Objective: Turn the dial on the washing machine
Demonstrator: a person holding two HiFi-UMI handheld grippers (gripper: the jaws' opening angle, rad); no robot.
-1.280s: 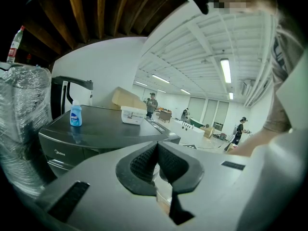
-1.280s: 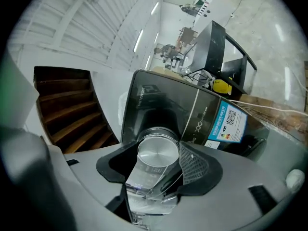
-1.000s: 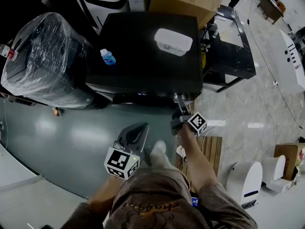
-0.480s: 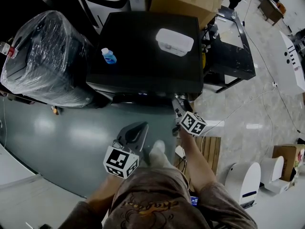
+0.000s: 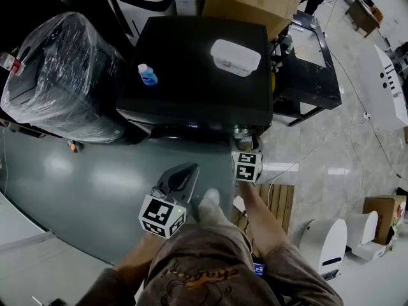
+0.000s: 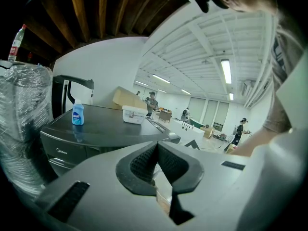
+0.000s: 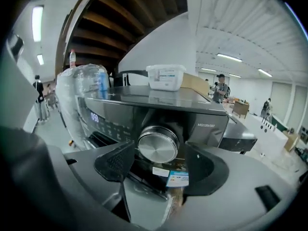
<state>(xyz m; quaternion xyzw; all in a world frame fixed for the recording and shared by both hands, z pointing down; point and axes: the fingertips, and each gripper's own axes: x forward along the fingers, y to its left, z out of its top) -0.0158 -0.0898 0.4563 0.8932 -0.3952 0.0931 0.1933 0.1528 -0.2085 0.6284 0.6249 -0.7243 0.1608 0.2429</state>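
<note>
dial (image 7: pixel 158 147): silver | washing machine (image 5: pixel 191 75): black | bottle (image 5: pixel 146 76): blue | tub (image 5: pixel 235 57): white

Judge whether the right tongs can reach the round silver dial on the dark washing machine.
Probably yes: the right tongs, just opening, have the round silver dial between them, ungripped; nothing blocks.

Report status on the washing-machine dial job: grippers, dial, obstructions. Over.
Left gripper shut, empty. Right gripper open, jaws just been opening, either side of the dial, not gripping. Nothing blocks the dial.
</note>
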